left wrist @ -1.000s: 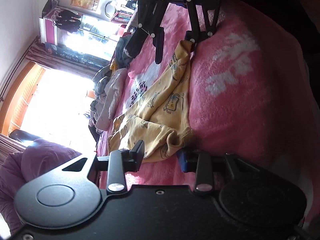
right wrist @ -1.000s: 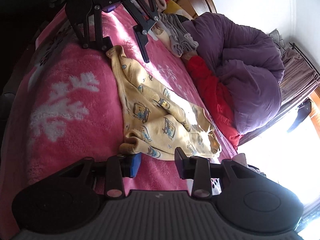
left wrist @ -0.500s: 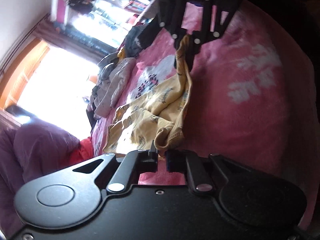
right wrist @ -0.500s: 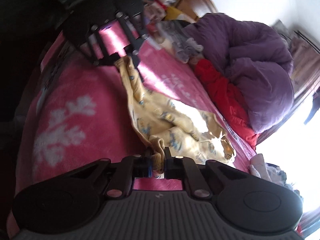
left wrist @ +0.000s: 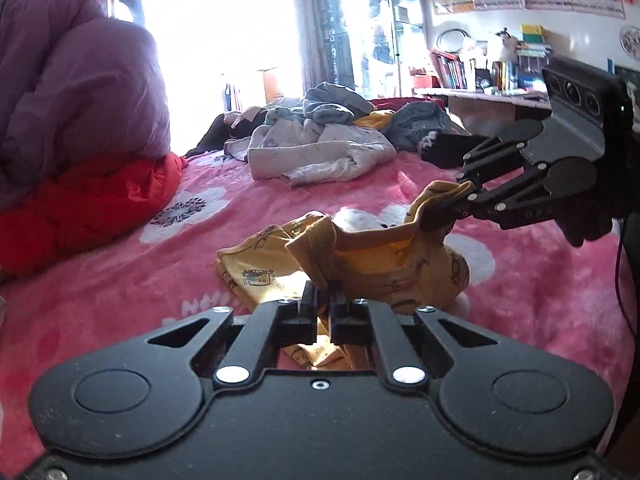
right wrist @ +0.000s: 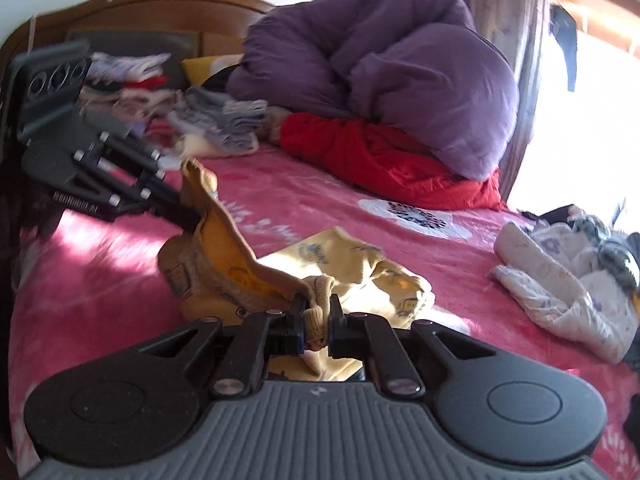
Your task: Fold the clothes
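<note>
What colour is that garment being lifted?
Yellow garment with small cartoon prints, clearest in the left wrist view.

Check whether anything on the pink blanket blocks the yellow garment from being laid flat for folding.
Nothing visible does. Left gripper and right gripper each pinch the yellow garment; the pink blanket around it is bare. The white clothes lie farther back.

Bed (left wrist: 120, 280) under pink fleece blanket (right wrist: 100, 264), white flower prints. On it: yellow garment (left wrist: 256, 268) mid-bed, purple duvet (right wrist: 400, 80) over red quilt (right wrist: 380, 160), loose clothes pile (left wrist: 320, 148) far side.
</note>
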Demonstrator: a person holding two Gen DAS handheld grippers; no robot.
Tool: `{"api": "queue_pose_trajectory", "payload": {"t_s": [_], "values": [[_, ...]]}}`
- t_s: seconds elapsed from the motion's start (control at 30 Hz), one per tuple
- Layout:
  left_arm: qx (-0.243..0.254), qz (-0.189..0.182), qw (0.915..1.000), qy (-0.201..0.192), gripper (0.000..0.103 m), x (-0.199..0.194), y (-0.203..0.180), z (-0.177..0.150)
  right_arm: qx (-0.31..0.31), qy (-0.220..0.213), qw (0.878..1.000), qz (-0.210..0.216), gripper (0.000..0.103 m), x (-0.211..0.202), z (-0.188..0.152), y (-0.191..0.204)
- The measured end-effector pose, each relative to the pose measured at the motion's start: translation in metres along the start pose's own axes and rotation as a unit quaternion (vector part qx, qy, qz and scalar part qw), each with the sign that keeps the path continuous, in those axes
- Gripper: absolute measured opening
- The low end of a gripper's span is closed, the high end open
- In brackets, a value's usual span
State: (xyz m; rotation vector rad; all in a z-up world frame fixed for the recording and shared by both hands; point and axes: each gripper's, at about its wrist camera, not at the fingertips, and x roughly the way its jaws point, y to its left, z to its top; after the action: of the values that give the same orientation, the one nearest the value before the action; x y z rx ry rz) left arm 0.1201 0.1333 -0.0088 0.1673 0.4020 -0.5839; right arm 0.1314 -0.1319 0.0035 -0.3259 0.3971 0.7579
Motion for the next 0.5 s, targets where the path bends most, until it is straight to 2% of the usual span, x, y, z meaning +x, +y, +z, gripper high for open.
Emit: {"api": "queue_pose_trajectory", "payload": {"t_s": [0.1,0.2,0.33,0.5], "values": [[-0.044,0.002,0.999,0.005,0.003,0.022,0.022,0.009,0.048,-0.003,0.999,0.006,0.011,0.02,0.008,-0.03],[-0.066,0.013,0.9976,0.015,0.003,0.046,0.039,0.017,0.089,-0.005,0.996,0.005,0.011,0.041,0.014,-0.058],[-0.059,0.027,0.9978,0.011,0.003,0.069,0.052,0.029,0.133,-0.003,0.991,0.002,0.011,0.068,0.014,-0.085],[-0.05,0.033,0.998,0.02,0.003,0.092,0.065,0.033,0.157,0.012,0.987,0.004,0.011,0.094,0.01,-0.103]]}}
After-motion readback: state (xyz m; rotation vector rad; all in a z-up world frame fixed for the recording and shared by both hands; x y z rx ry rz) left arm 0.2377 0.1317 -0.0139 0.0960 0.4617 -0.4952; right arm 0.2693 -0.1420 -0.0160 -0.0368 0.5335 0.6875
